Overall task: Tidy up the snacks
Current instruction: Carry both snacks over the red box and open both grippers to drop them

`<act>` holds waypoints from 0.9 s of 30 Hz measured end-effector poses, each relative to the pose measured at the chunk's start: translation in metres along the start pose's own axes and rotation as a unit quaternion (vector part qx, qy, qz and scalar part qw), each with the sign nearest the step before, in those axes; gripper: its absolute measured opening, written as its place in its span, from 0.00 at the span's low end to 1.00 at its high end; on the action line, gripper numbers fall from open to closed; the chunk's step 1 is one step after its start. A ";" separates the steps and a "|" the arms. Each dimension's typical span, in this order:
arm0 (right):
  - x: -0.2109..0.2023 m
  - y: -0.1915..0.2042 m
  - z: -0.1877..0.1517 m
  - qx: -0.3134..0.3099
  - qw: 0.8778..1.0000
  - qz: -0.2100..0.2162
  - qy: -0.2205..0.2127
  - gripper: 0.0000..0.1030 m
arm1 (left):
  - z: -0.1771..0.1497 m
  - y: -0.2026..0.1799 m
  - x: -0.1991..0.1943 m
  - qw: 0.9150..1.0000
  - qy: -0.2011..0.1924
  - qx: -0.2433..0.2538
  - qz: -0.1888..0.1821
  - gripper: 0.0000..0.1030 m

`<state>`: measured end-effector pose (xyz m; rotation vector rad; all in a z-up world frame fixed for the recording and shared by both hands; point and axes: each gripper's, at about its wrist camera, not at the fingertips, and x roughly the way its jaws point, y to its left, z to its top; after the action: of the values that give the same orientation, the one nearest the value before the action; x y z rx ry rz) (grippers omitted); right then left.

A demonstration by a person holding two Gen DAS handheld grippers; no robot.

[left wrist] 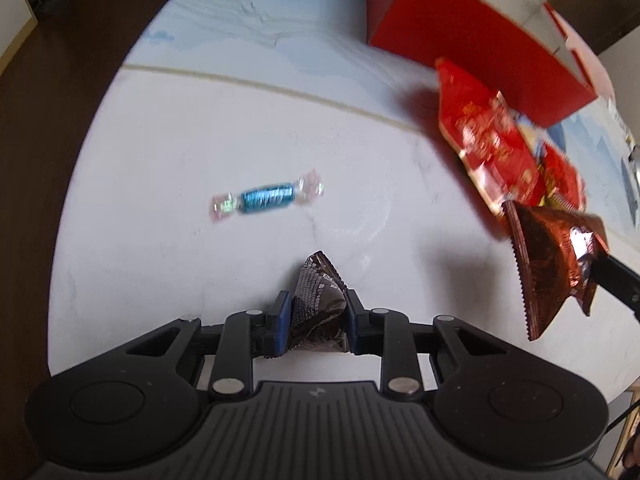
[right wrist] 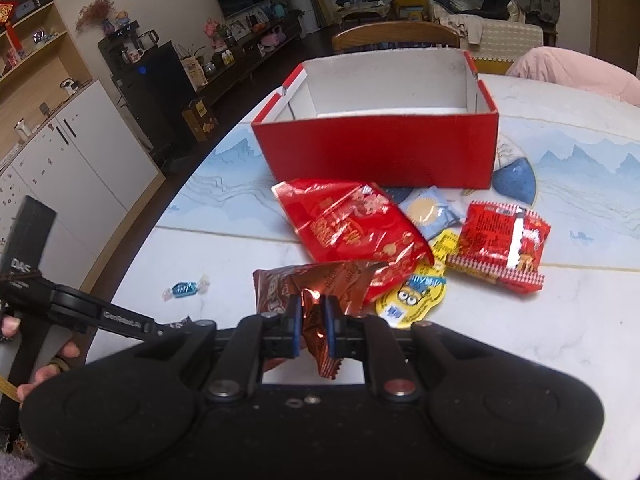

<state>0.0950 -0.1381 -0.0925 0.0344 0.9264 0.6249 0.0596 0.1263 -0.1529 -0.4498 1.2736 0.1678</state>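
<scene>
Brown packet (left wrist: 316, 312) half-hidden between left gripper (left wrist: 316, 320) pads.

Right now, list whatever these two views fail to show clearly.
- Floor of the red box: right wrist view, hidden behind its near wall.
- Print on the large red packet: left wrist view, motion blur.
- Lower end of the dark brown wrapper: left wrist view, hidden behind the left tool.
- Yellow cartoon pack: right wrist view, partly covered by snack bags.
</scene>
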 end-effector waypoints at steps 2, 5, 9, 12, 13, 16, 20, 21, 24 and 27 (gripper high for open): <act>-0.002 -0.002 0.004 0.002 1.000 -0.001 -0.005 0.10 | 0.005 -0.002 -0.009 1.000 -0.010 -0.003 -0.004 0.26; -0.006 -0.005 0.014 0.004 1.000 -0.001 -0.016 0.10 | 0.015 -0.007 -0.027 1.000 -0.028 -0.005 -0.009 0.26; -0.014 -0.013 0.033 0.008 0.999 -0.001 -0.035 0.10 | 0.032 -0.012 -0.054 0.998 -0.060 -0.009 -0.019 0.26; -0.018 -0.020 0.048 0.013 0.999 -0.003 -0.050 0.10 | 0.047 -0.019 -0.072 0.996 -0.088 -0.005 -0.020 0.26; -0.020 -0.023 0.053 0.015 0.998 -0.004 -0.056 0.10 | 0.052 -0.022 -0.078 0.995 -0.097 -0.003 -0.019 0.26; -0.023 -0.030 0.069 0.019 0.997 -0.005 -0.071 0.10 | 0.068 -0.032 -0.092 0.993 -0.118 0.003 -0.019 0.26; -0.026 -0.038 0.091 0.018 0.995 -0.008 -0.093 0.09 | 0.092 -0.053 -0.110 0.989 -0.142 0.021 -0.017 0.26; -0.026 -0.039 0.098 0.016 0.995 -0.009 -0.100 0.09 | 0.098 -0.059 -0.114 0.988 -0.148 0.027 -0.015 0.26; -0.026 -0.046 0.116 0.017 0.993 -0.011 -0.115 0.09 | 0.114 -0.077 -0.120 0.986 -0.161 0.044 -0.014 0.26; -0.021 -0.051 0.131 0.018 0.992 -0.015 -0.123 0.09 | 0.131 -0.094 -0.119 0.984 -0.168 0.055 -0.008 0.26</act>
<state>0.2092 -0.1605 -0.0117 0.1273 0.6976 0.5627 0.1746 0.1104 0.0109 -0.3203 0.9415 0.1511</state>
